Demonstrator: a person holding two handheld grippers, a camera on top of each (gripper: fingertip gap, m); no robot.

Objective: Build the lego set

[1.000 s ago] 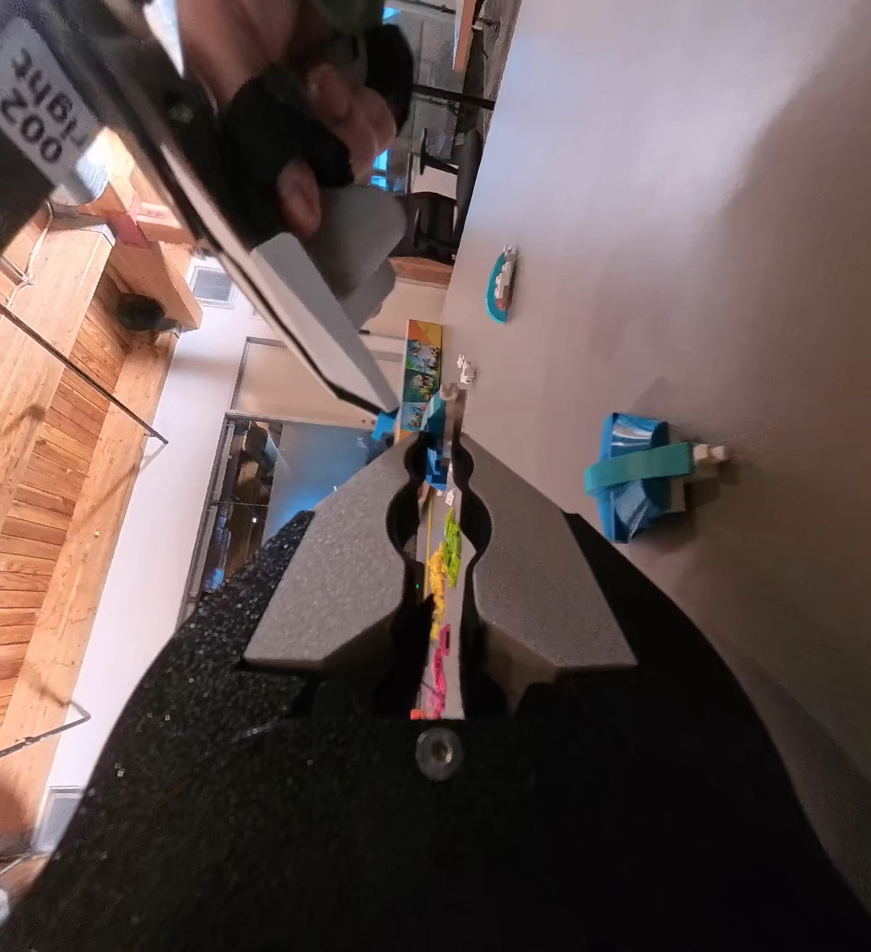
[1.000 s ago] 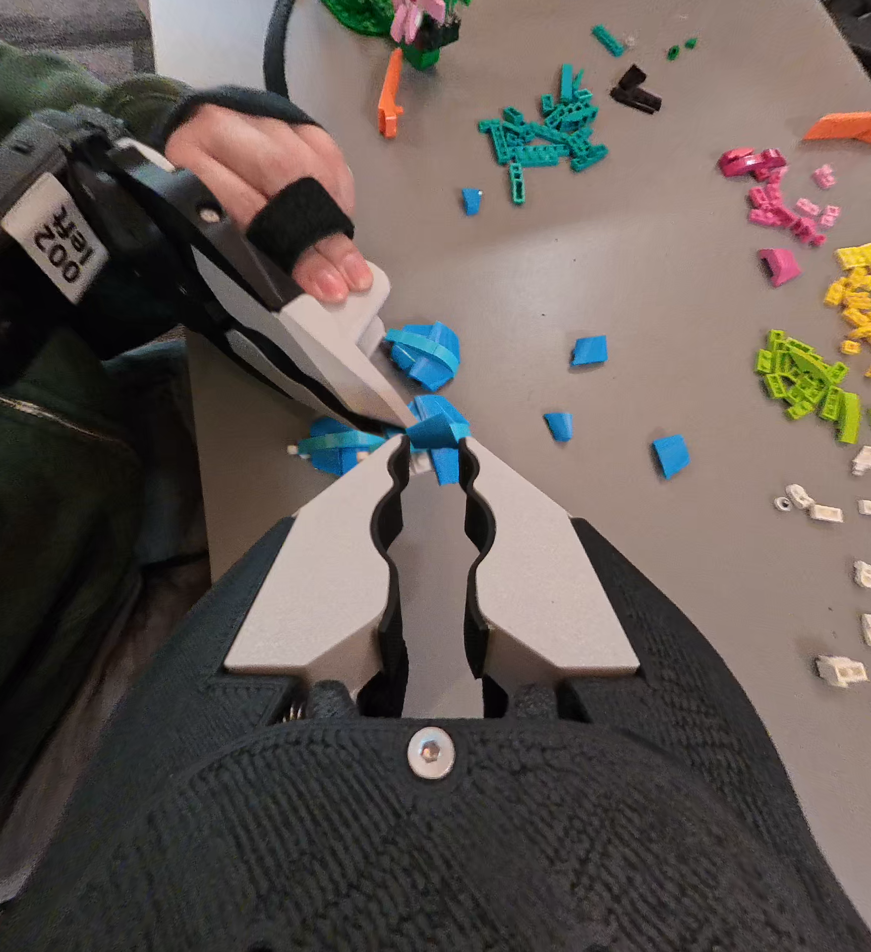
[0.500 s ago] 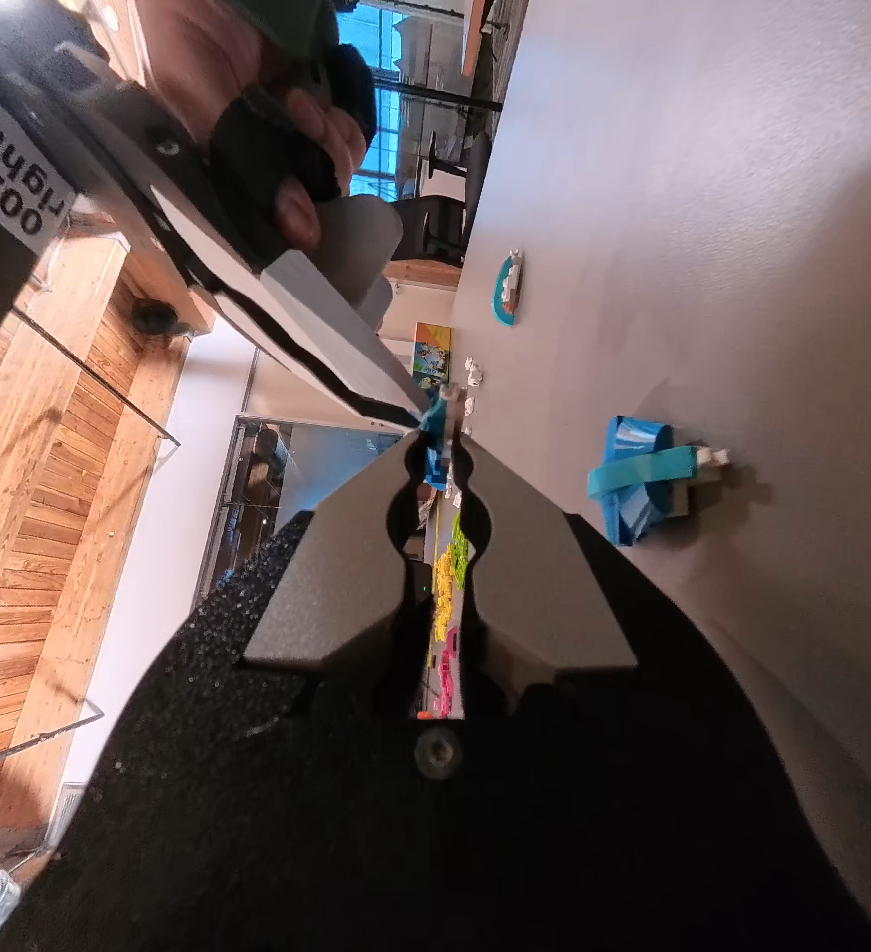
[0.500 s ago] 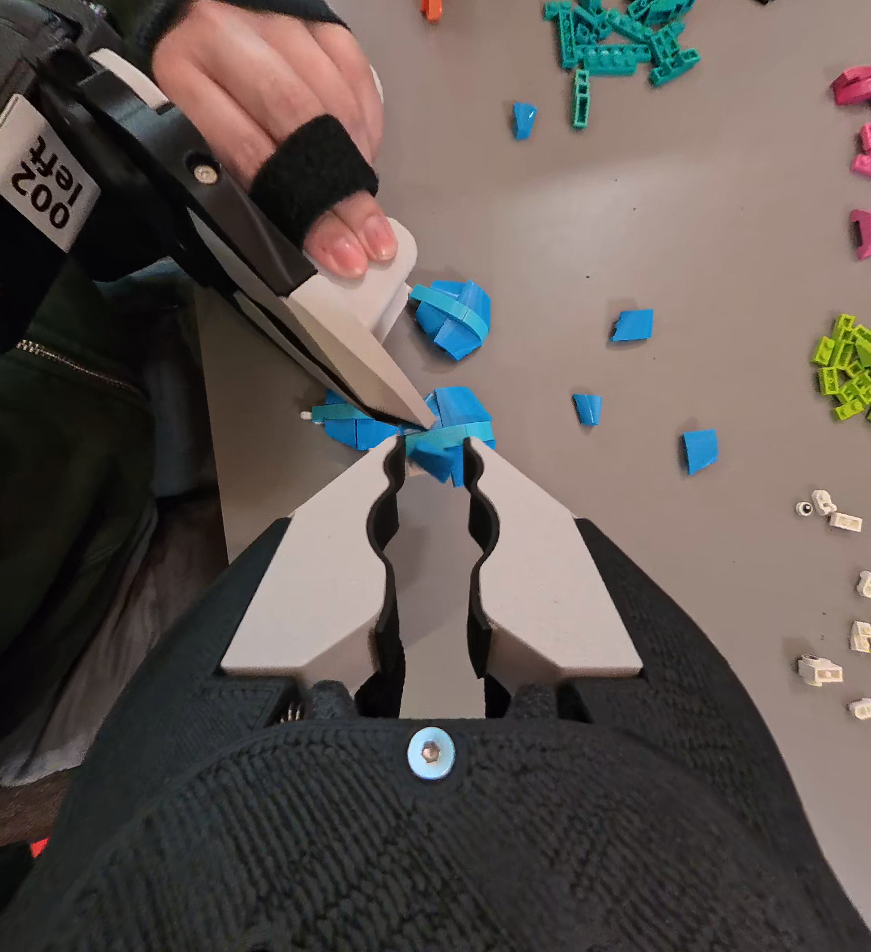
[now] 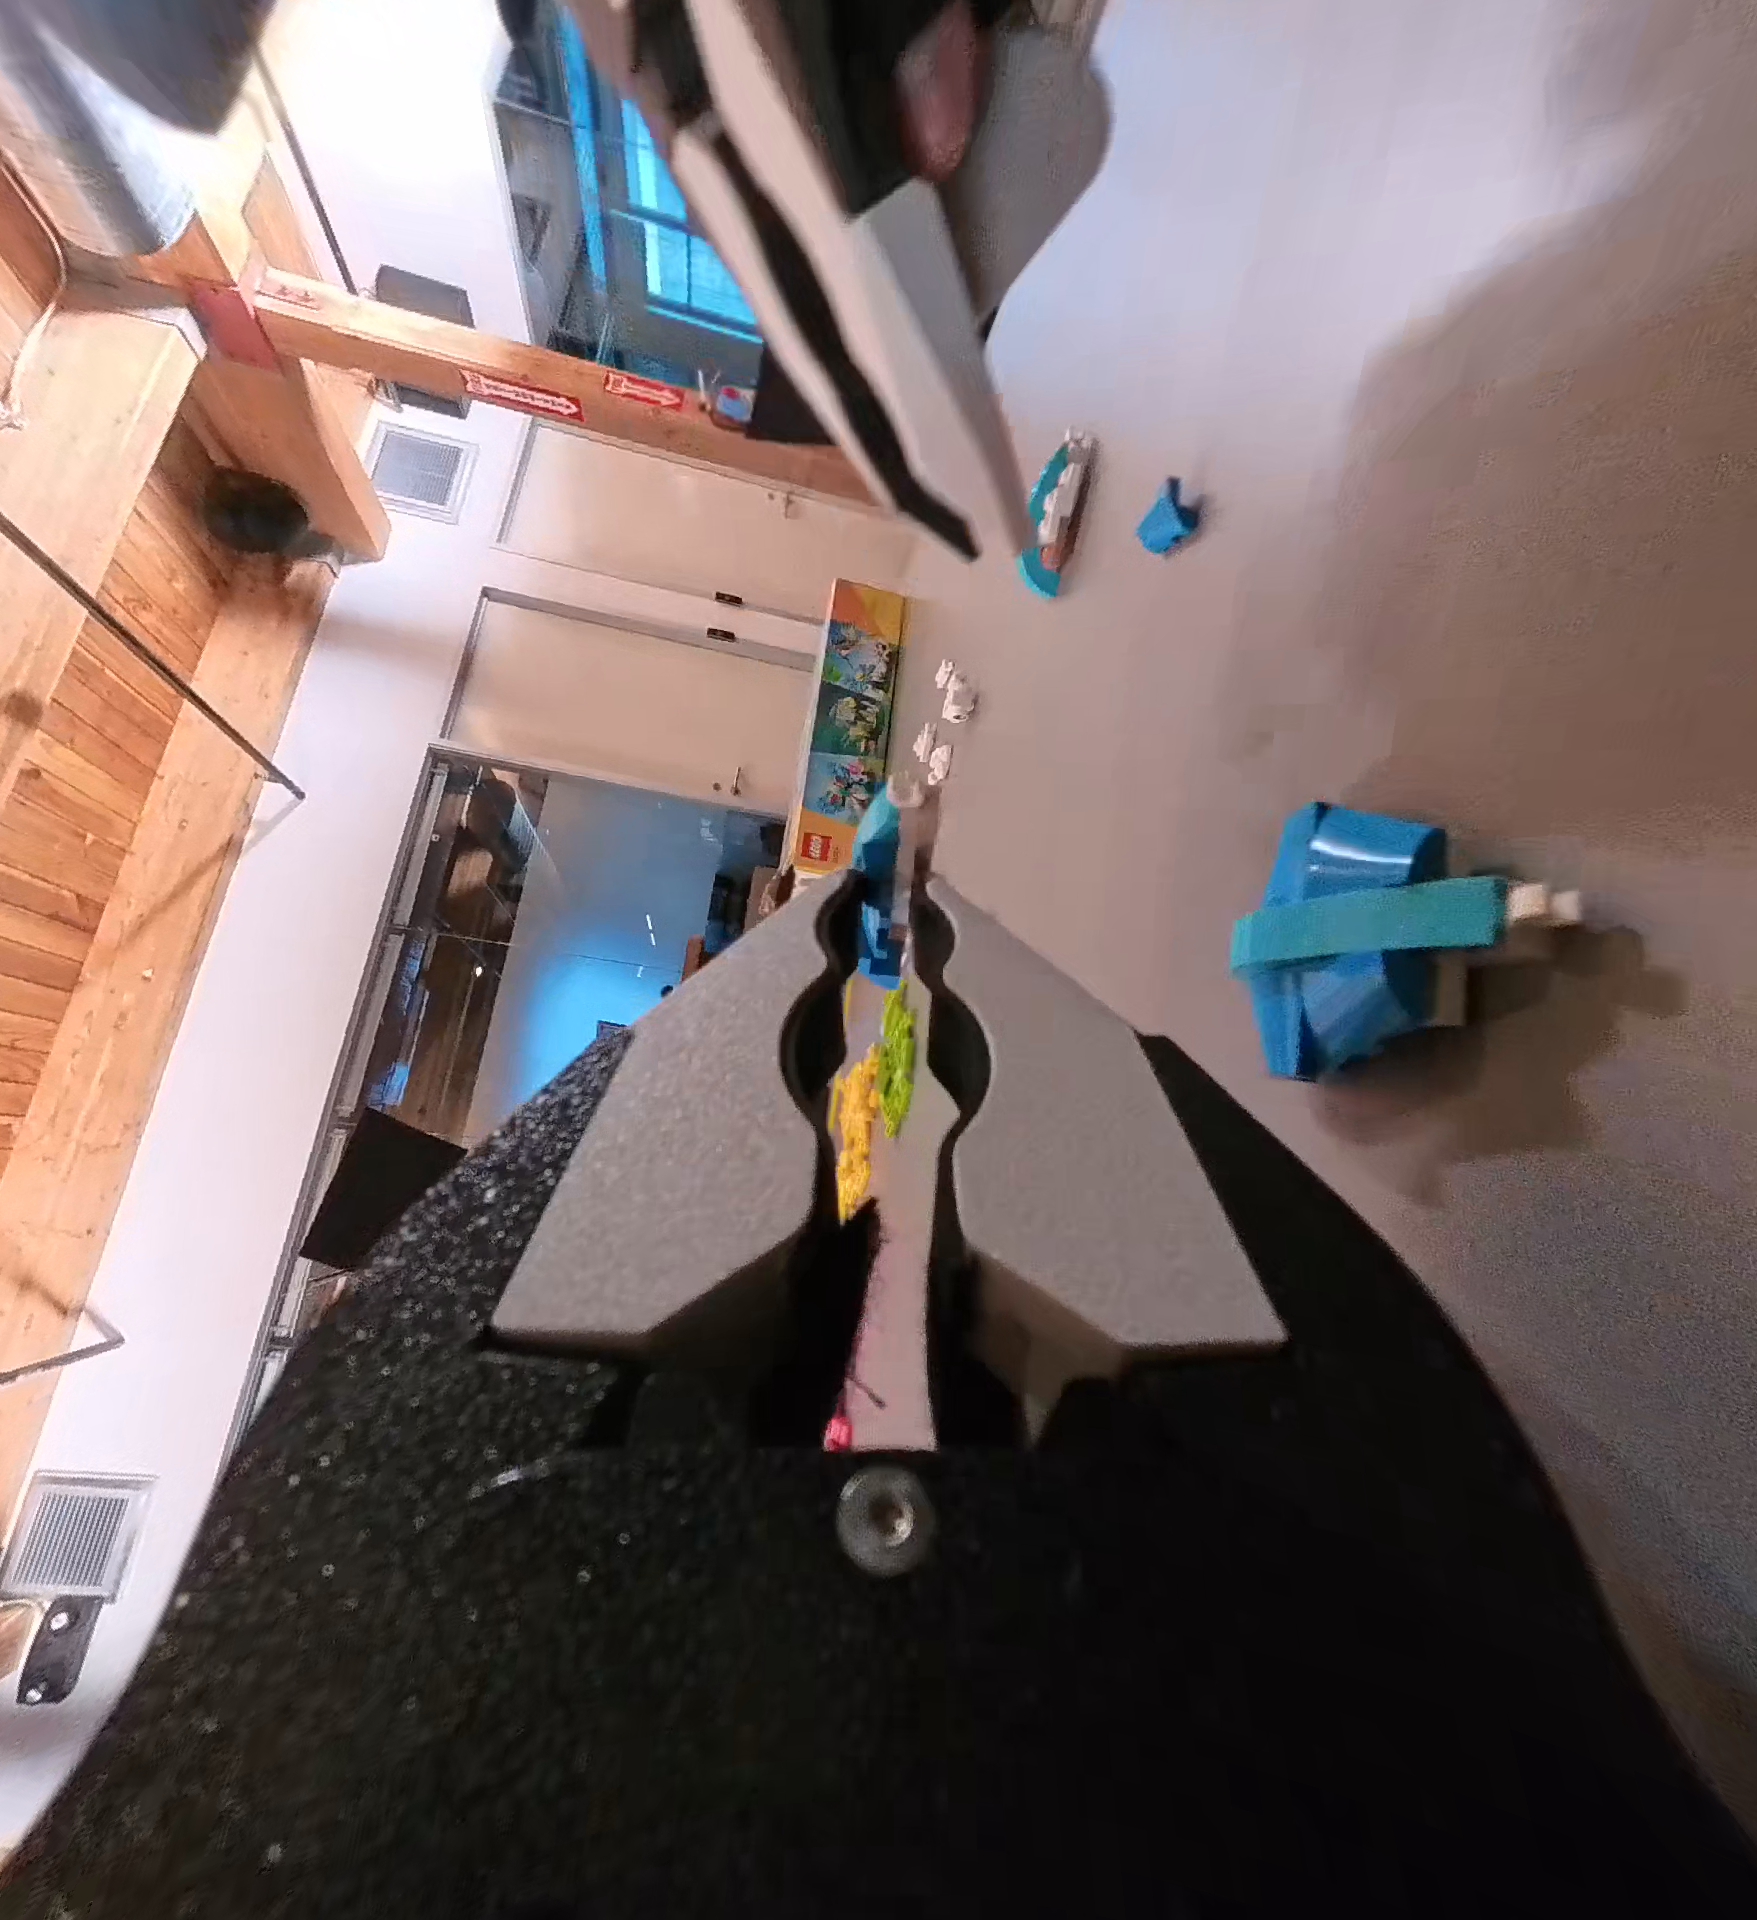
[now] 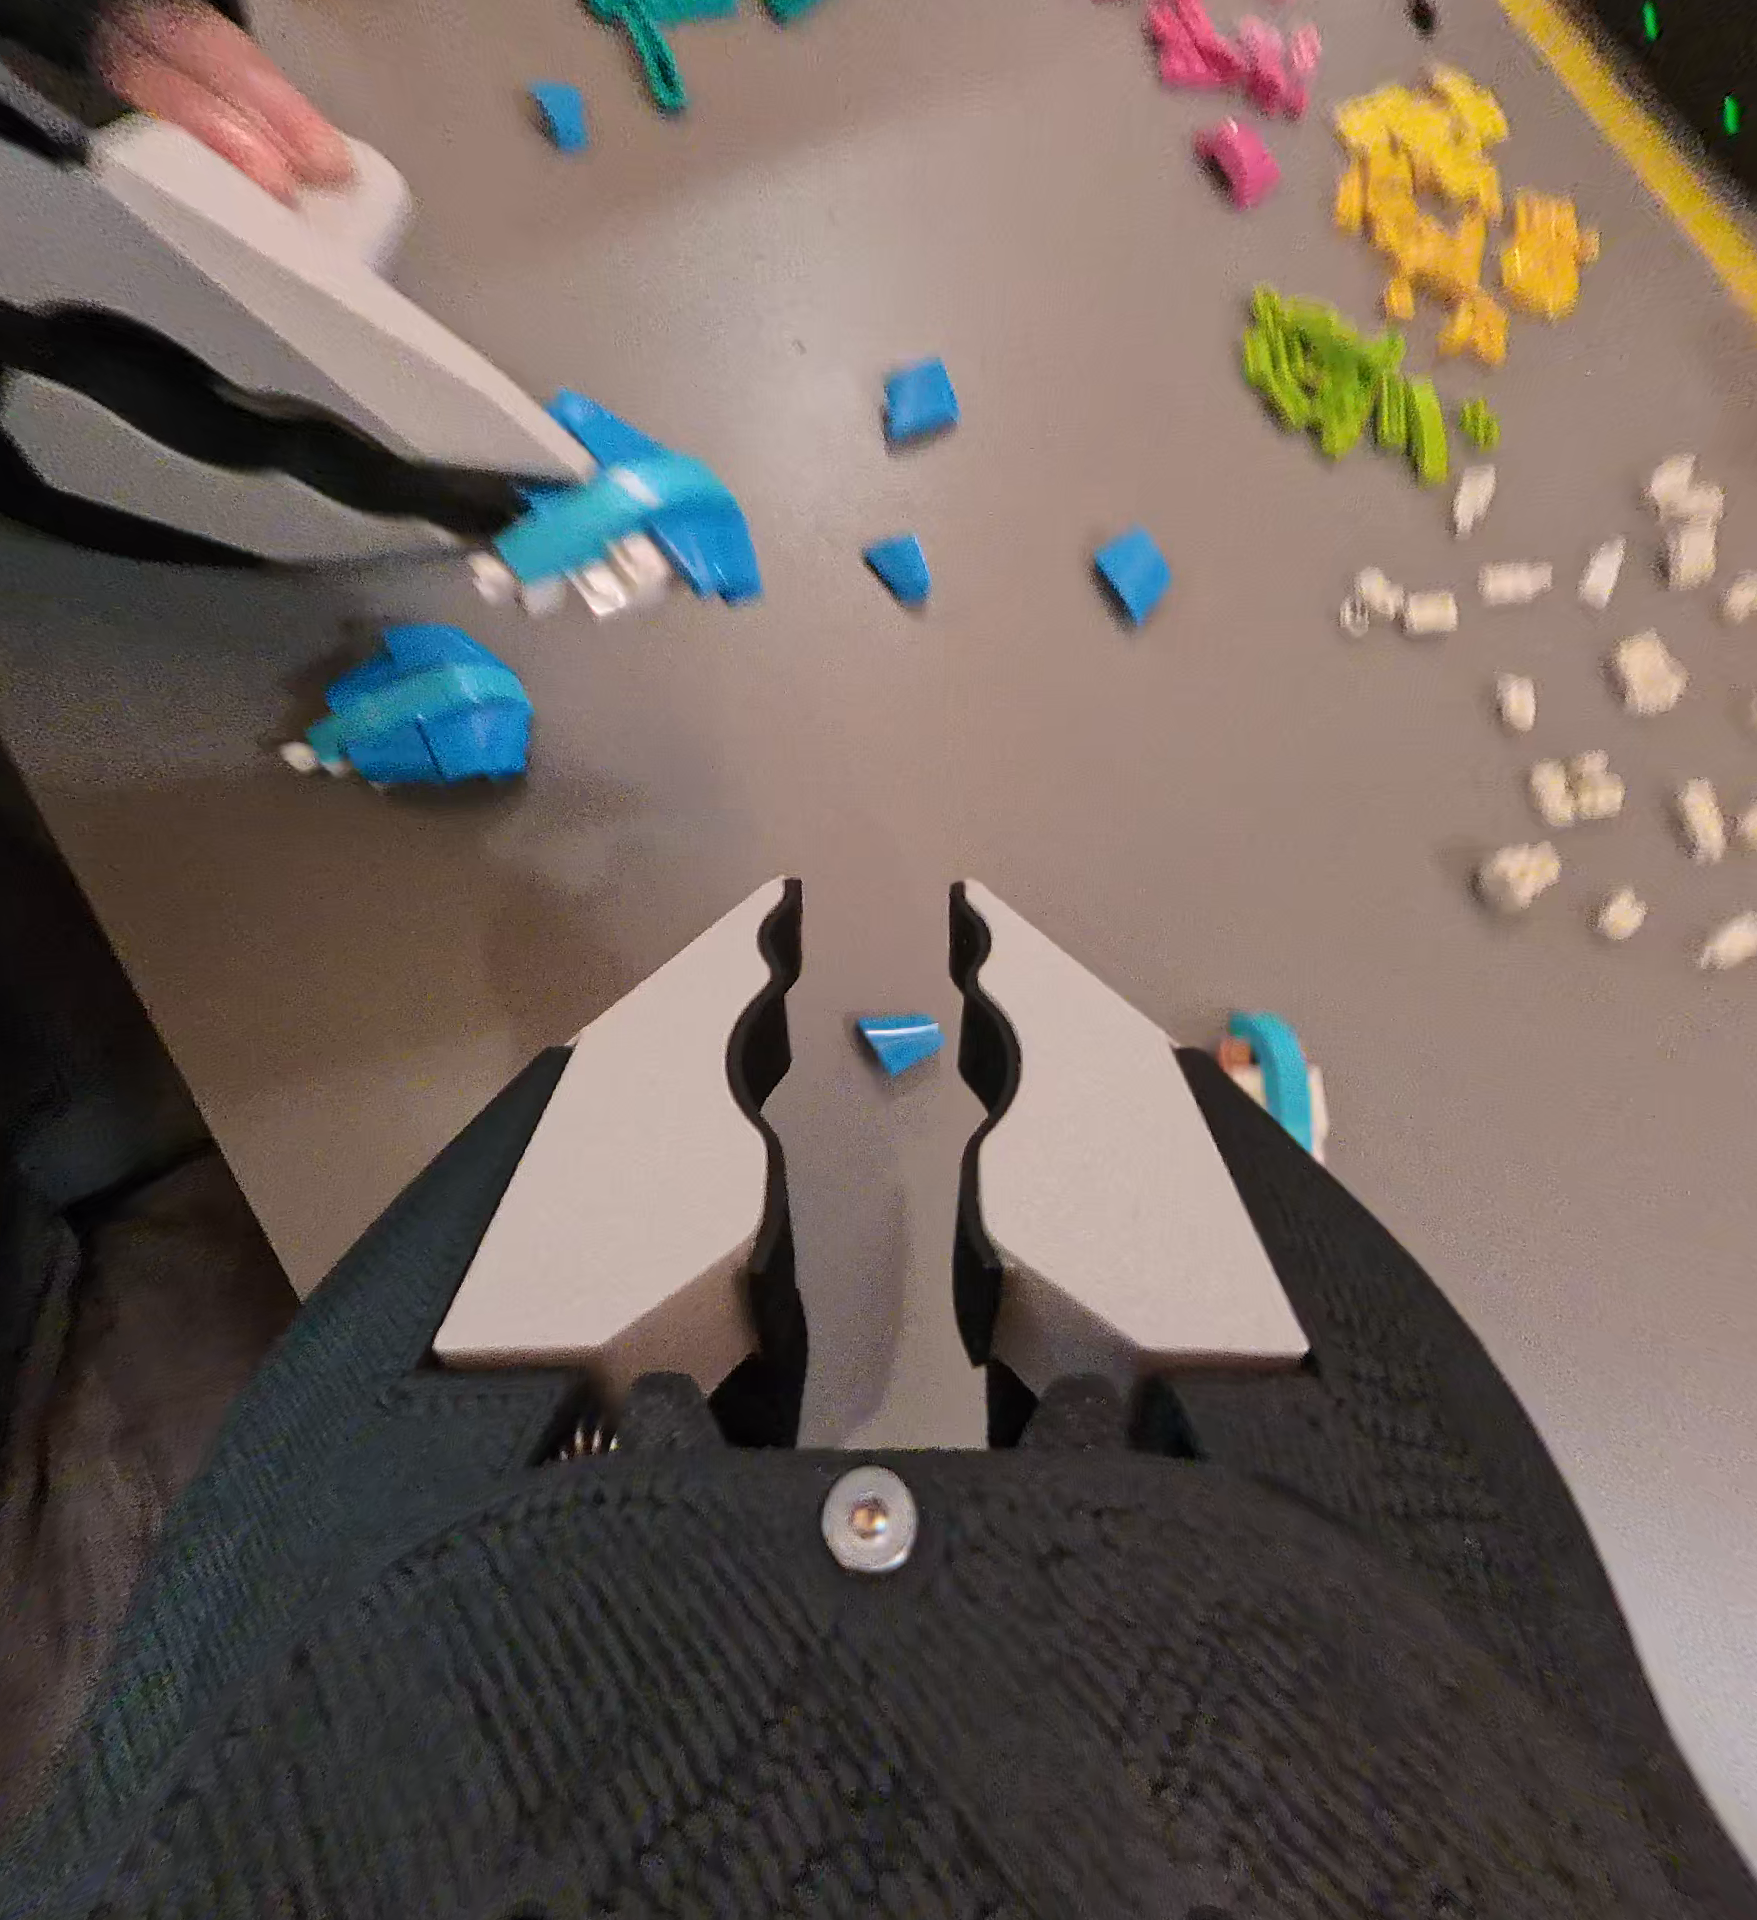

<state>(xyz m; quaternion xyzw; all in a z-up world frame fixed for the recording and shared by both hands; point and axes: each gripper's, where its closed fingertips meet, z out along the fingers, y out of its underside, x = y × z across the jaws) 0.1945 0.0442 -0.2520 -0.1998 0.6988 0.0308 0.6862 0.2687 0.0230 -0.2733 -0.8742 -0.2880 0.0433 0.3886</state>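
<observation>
**Hand-off of a blue wing piece: the right gripper lets go**

We see the left gripper (image 6: 500, 520) clenched on a blue wing assembly (image 6: 645, 520) crossed by a teal strap, lifted above the bench (image 6: 957, 779) near its left edge. Half a second ago both grippers met at this assembly; now the right gripper (image 6: 874, 894) has drawn back and its jaws stand released and empty. We judge the joining step done, with the next part to be fetched. A second wing assembly (image 6: 427, 707) lies just beside that left edge, and a small blue wedge (image 6: 900, 1042) rests on the bench between the right jaws. Motion blur softens the loose white (image 6: 1643, 675), yellow (image 6: 1445, 208) and green pieces (image 6: 1341, 374). A teal curved part (image 6: 1279, 1070) is half hidden behind the right gripper.
</observation>
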